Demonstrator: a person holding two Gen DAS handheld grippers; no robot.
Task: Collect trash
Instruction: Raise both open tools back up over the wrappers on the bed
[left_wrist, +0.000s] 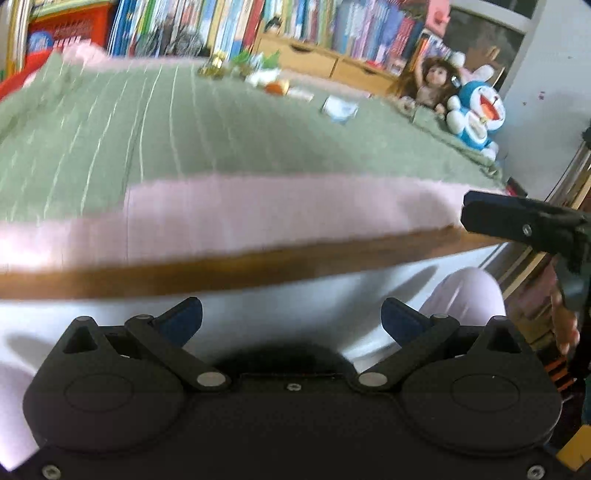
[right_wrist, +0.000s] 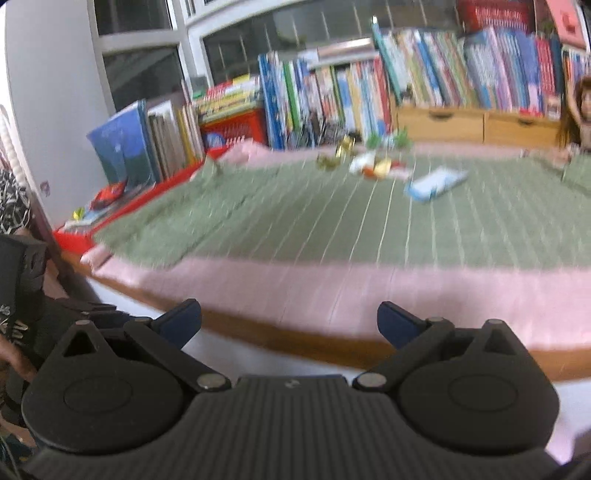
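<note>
Both views are motion-blurred. Left hand-held gripper (left_wrist: 291, 317) sits low, in front of the desk's near edge, blue-tipped fingers wide apart w/ nothing between them. Right hand-held gripper (right_wrist: 289, 319) is likewise in front of the near edge, fingers spread apart, empty.

Desk (left_wrist: 221, 264) has a brown wooden front edge and is covered by a pink cloth (left_wrist: 258, 214) w/ a green striped cloth (left_wrist: 184, 129) laid over it; the pink shows as a band along the near edge.

Trash is at the far side of the desk, well apart from both grippers: a cluster of small wrappers (right_wrist: 369, 160), gold, white, orange & green bits, too blurred to tell apart exactly, near the far edge approx. mid-width. A blue-white packet (right_wrist: 436, 184) lies just beside the cluster, a bit nearer to the front and to the right in the right wrist view. In the left wrist view the same cluster (left_wrist: 258, 74) and packet (left_wrist: 340, 108) show toward the far right.

Books (right_wrist: 369, 88) line the far edge, w/ wooden drawers (right_wrist: 476, 123) below some. A doll (left_wrist: 430, 83) and a blue cat toy (left_wrist: 478, 114) sit at the far right corner. A red tray (right_wrist: 122, 206) runs along the left edge.
</note>
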